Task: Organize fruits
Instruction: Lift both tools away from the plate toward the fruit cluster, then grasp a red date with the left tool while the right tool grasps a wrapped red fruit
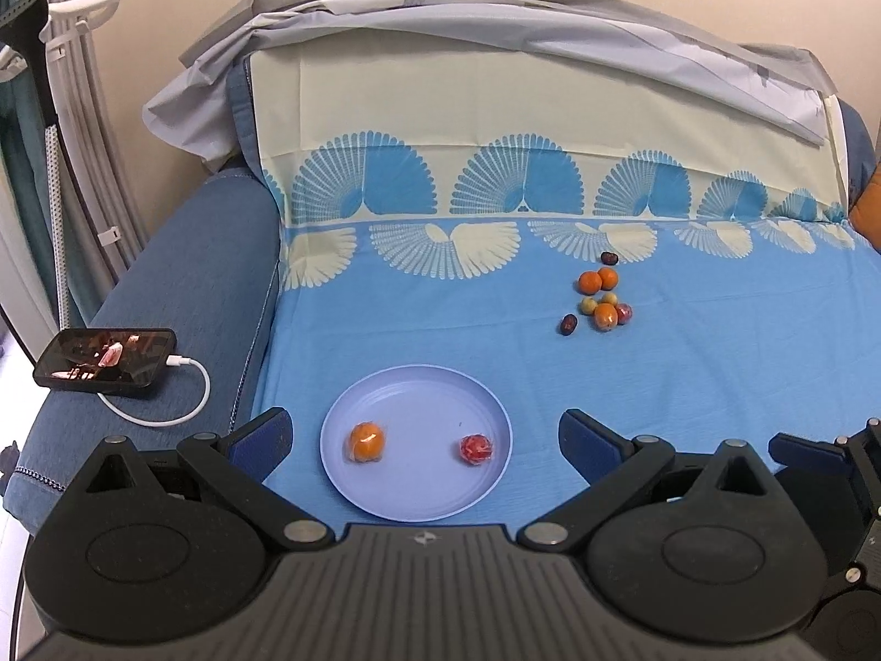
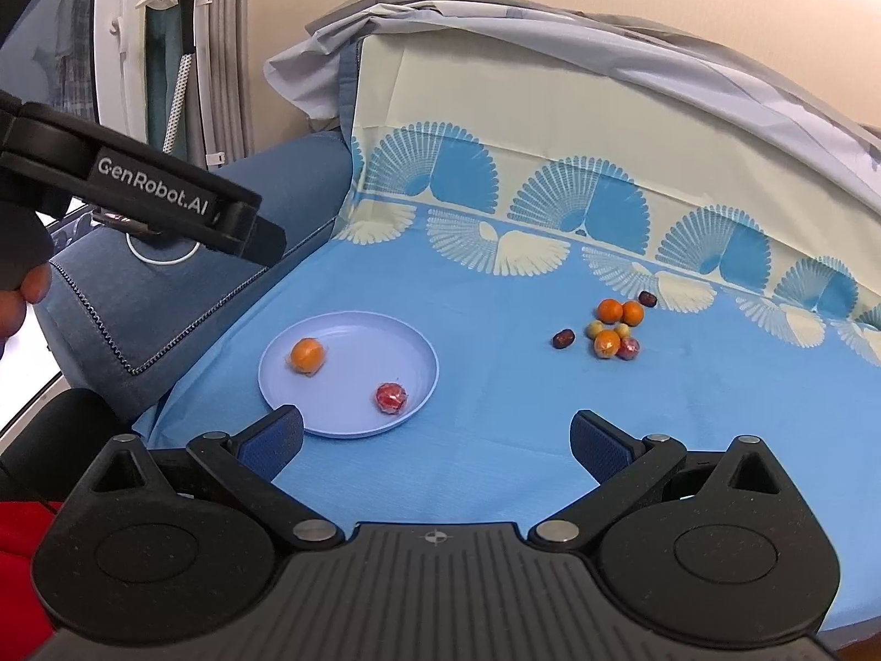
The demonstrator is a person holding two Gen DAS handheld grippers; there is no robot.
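A light blue plate [image 1: 418,501] [image 2: 352,418] lies on the blue sheet and holds an orange [image 1: 365,440] [image 2: 306,355] and a red wrapped fruit [image 1: 476,448] [image 2: 391,397]. A cluster of loose fruits [image 1: 603,303] [image 2: 616,330] lies farther back right: three oranges, small yellow-green fruits, a red one and two dark dates. My left gripper [image 1: 424,435] is open and empty, hovering over the near edge of the plate. My right gripper [image 2: 438,440] is open and empty, just right of the plate's near rim.
A phone [image 1: 104,358] on a white charging cable lies on the blue armrest at left. The covered sofa back rises behind the fruits. The left gripper's body [image 2: 165,198] shows at upper left in the right wrist view. An orange cushion [image 1: 867,204] sits at far right.
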